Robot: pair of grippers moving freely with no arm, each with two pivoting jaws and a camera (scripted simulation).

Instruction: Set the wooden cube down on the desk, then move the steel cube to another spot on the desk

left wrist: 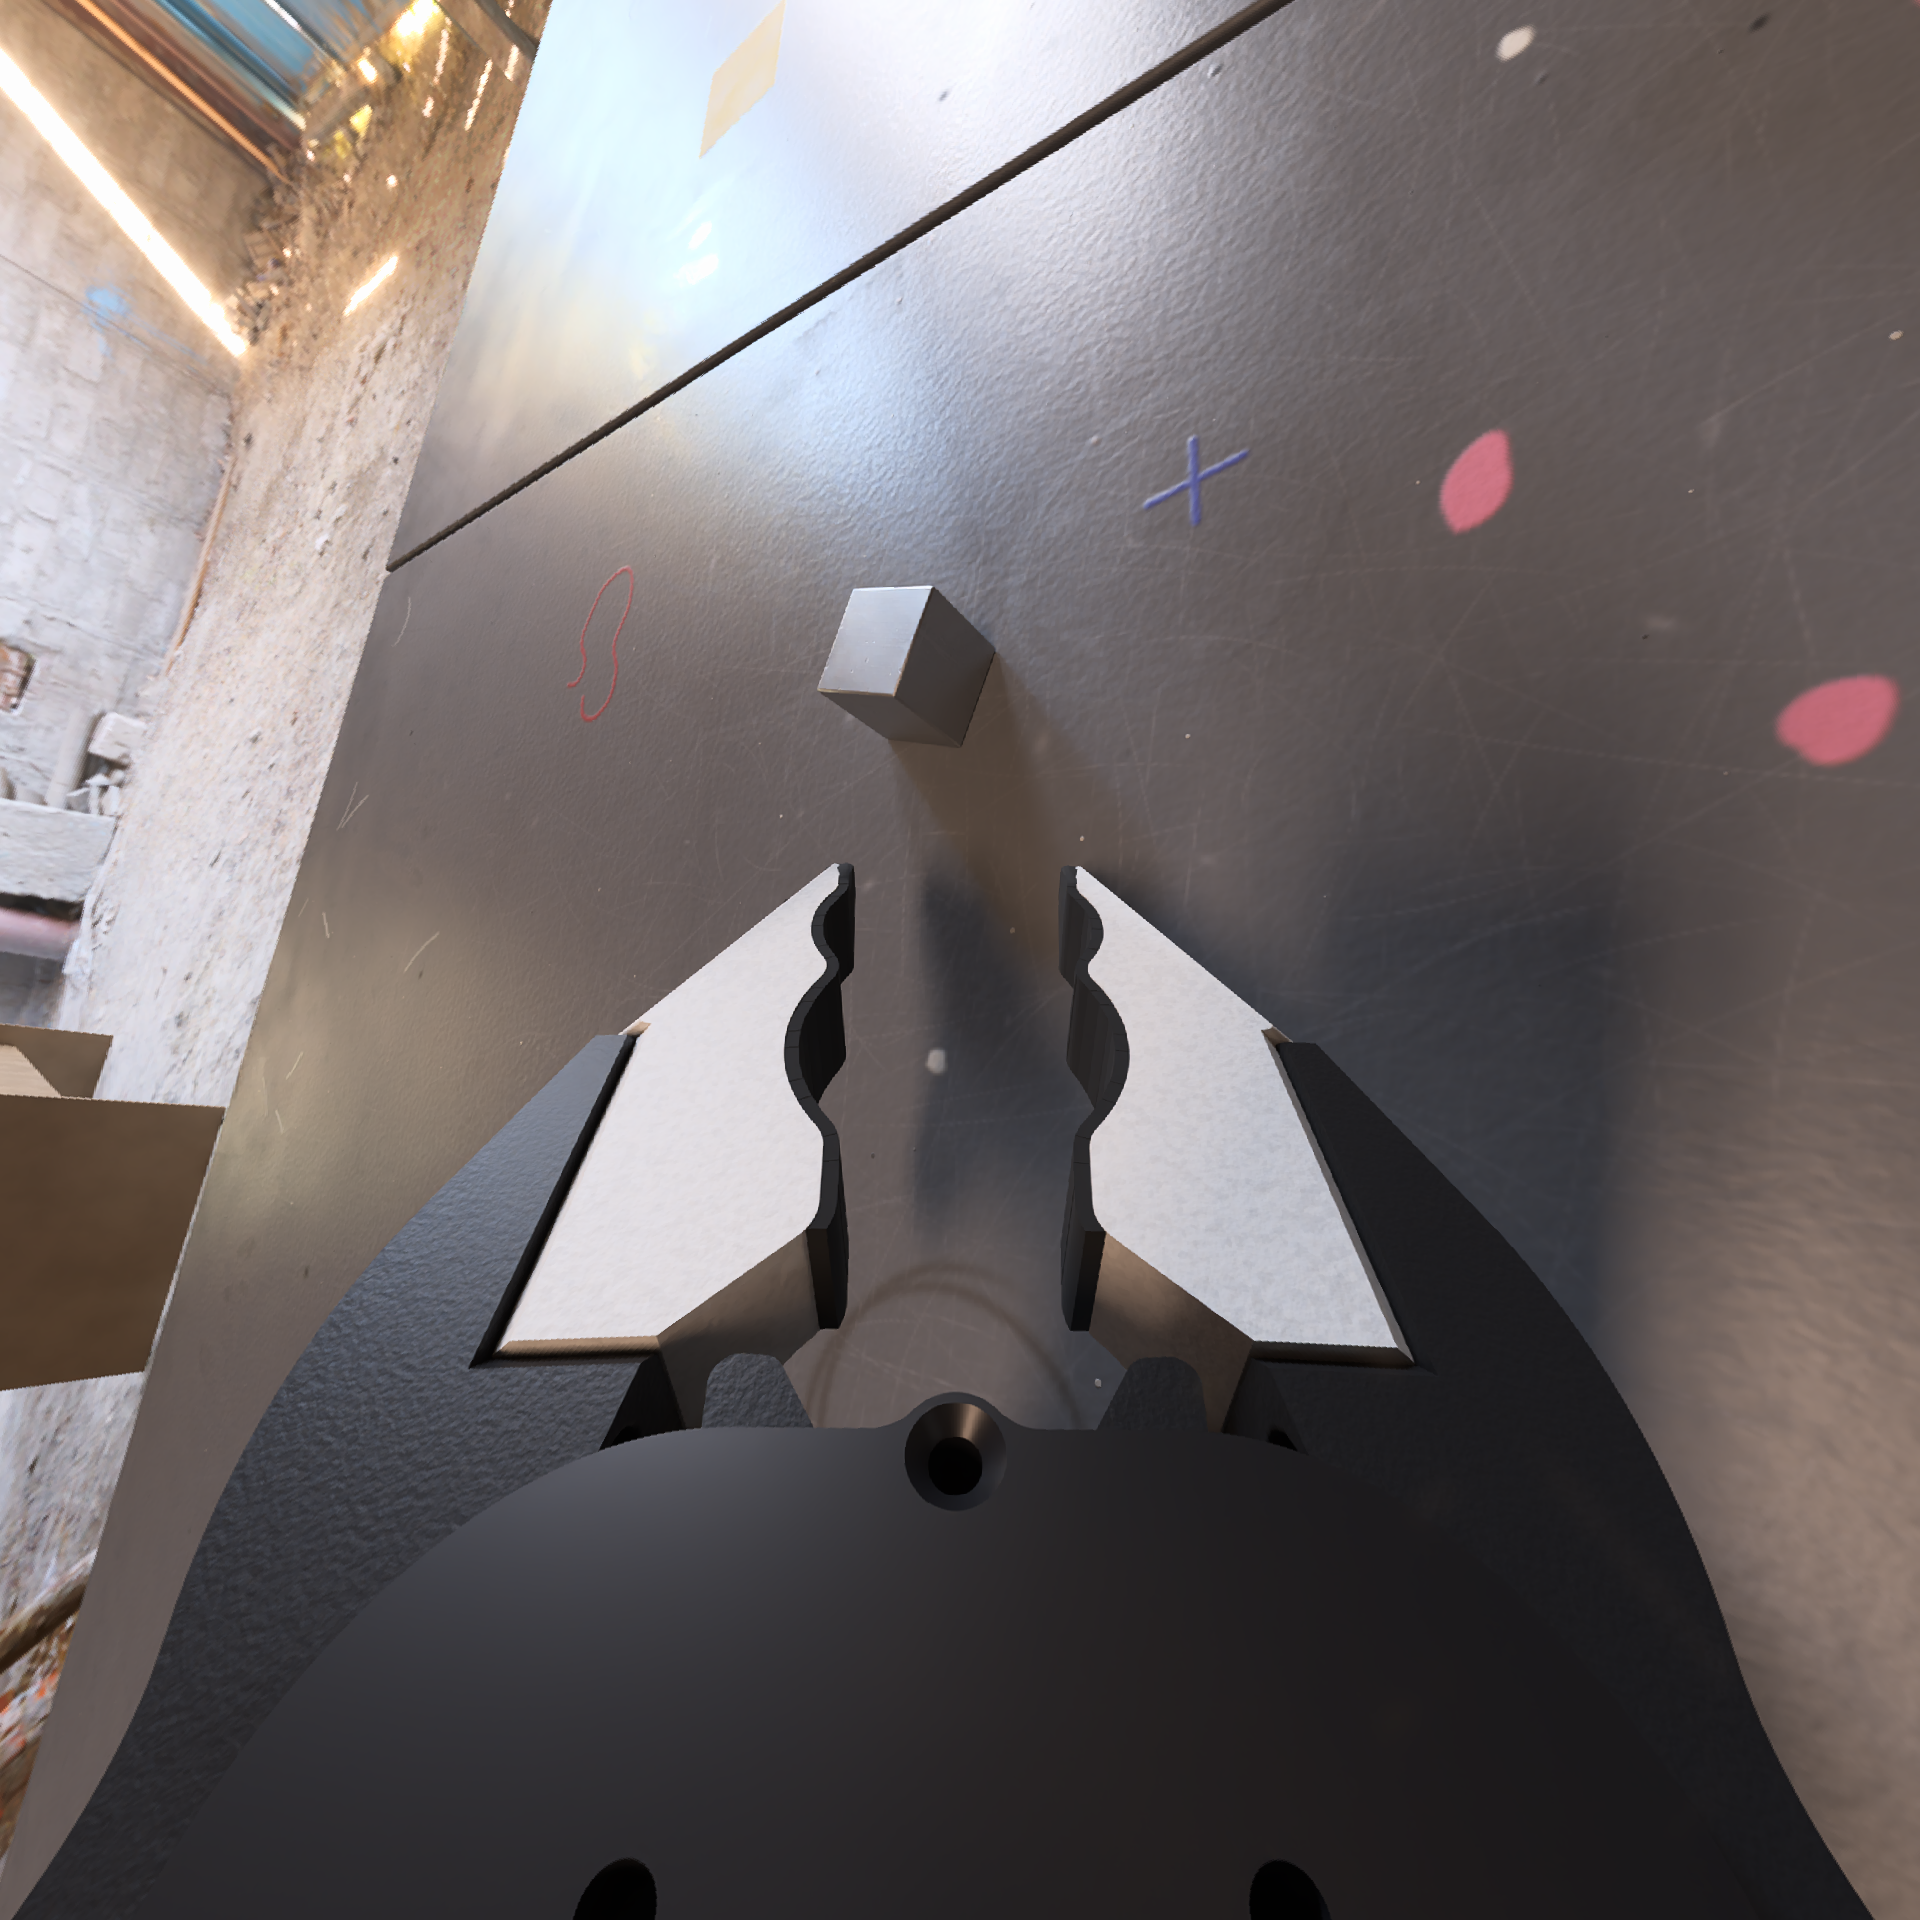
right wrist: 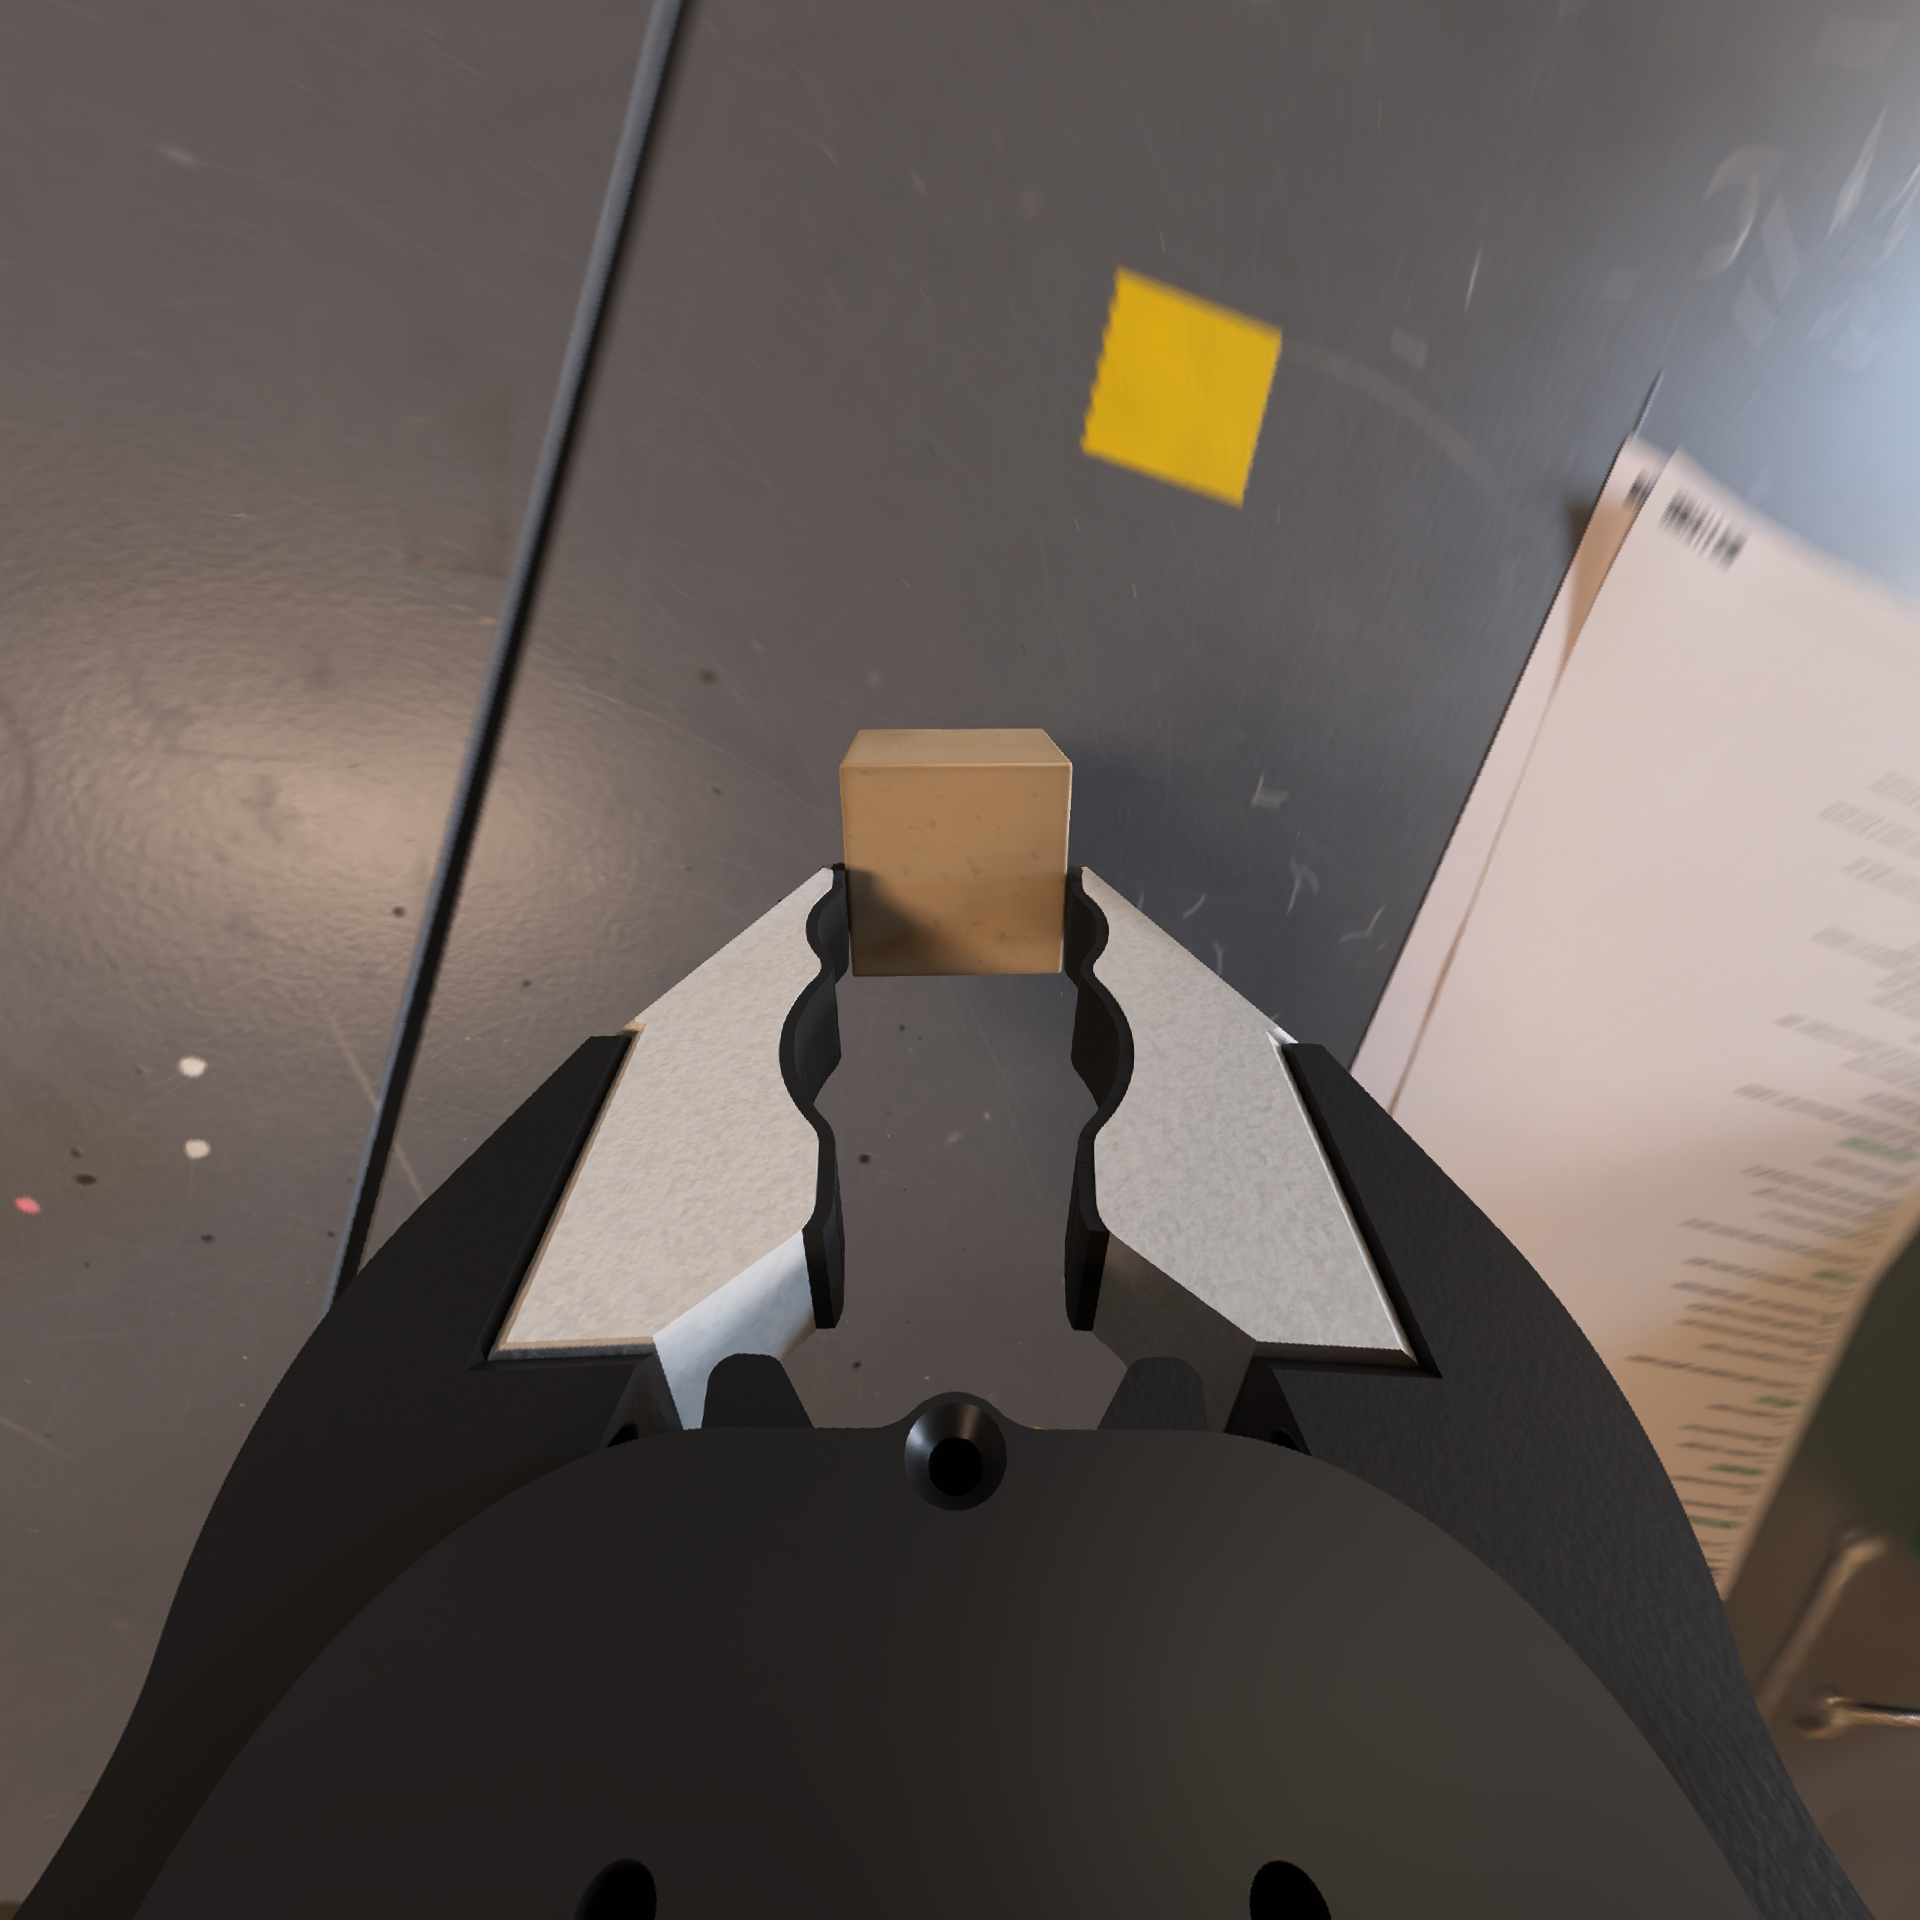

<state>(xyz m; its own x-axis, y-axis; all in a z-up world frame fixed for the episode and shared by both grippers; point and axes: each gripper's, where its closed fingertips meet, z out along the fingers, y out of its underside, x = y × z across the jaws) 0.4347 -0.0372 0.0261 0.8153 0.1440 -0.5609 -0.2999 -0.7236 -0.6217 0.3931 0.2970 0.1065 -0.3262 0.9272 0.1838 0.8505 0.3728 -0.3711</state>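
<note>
The dark scratched desk [left wrist: 1351, 935] carries paint dots, a yellow note [right wrist: 1181, 387] at 12 o'clock and papers [right wrist: 1662, 987] at 3 o'clock. The right gripper [right wrist: 956, 914] pinches the wooden cube [right wrist: 954, 852] between its fingertips. The left gripper [left wrist: 956, 914] gapes empty, the steel cube [left wrist: 904, 665] resting on the desk at 12 o'clock.
</note>
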